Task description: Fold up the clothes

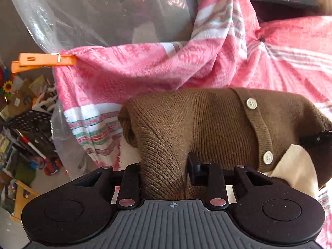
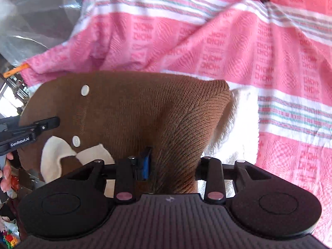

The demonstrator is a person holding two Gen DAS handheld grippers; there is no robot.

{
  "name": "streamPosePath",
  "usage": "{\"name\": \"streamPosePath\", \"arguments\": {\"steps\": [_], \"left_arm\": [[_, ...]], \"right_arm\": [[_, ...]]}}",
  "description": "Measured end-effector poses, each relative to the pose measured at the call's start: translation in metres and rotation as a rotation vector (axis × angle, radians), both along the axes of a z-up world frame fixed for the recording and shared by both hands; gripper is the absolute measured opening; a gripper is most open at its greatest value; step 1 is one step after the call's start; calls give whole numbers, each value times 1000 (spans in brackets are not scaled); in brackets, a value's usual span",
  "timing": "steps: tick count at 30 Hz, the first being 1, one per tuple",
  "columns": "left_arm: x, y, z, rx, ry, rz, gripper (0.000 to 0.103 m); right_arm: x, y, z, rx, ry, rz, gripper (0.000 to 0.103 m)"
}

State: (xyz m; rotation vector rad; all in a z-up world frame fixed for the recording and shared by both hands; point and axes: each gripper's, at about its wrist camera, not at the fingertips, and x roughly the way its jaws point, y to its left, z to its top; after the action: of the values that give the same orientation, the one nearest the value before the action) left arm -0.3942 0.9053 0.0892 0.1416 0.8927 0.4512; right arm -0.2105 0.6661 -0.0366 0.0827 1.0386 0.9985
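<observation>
- Left gripper [image 1: 165, 171]: jaws part-open, a bunched ridge of the brown cardigan [image 1: 207, 124] gripped between them
- Right gripper [image 2: 174, 166]: likewise part-open, clamped on the cardigan's other end
- The cardigan hangs between both as a compact, buttoned bundle, so the folding looks largely done; setting it down remains
- Beyond lies the pink cloth [image 1: 145, 70], pegged by an orange clip [image 1: 41, 61]

- Pink cloth [image 1: 145, 76] with white and green stripes, spread wide and rumpled.
- Clear plastic sheet [image 1: 93, 14] behind, clipped by an orange peg [image 1: 44, 60].
- Cluttered floor [image 1: 22, 128] at left: toys, black perforated crate [image 1: 31, 122].
- Bright daylight throughout.
</observation>
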Motion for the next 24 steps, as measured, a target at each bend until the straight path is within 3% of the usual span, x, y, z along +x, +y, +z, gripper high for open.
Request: {"name": "streamPosePath", "arguments": {"steps": [2, 4, 5, 6, 9, 12, 15, 16, 19, 21, 24], "left_arm": [[-12, -1, 7, 27, -10, -8, 47], [-26, -2, 16, 49, -23, -12, 59], [-33, -2, 21, 60, -29, -14, 70], [-40, -2, 26, 70, -35, -16, 75], [-70, -6, 53, 102, -81, -4, 81], [-78, -10, 82, 73, -139, -27, 71], [-54, -23, 93, 44, -165, -105, 55], [-43, -29, 90, 41, -160, -137, 43], [-5, -30, 59, 55, -70, -163, 38], [13, -13, 28, 59, -3, -111, 37], [22, 19, -3, 6, 13, -50, 33]], "right_arm": [[3, 9, -16, -44, 15, -32, 58], [5, 1, -10, -37, 16, -25, 65], [8, -5, -2, -32, 10, -22, 66], [13, -13, 7, -32, -6, -30, 66], [18, -44, 33, -30, -71, -63, 66], [17, -50, 57, -32, -165, -75, 68], [12, -29, 81, 5, -228, -18, 67], [9, -19, 86, 18, -244, 10, 67], [5, 12, 76, -9, -244, 69, 64], [6, 26, 58, -64, -239, 76, 65], [10, 40, 32, -125, -215, 103, 67]]}}
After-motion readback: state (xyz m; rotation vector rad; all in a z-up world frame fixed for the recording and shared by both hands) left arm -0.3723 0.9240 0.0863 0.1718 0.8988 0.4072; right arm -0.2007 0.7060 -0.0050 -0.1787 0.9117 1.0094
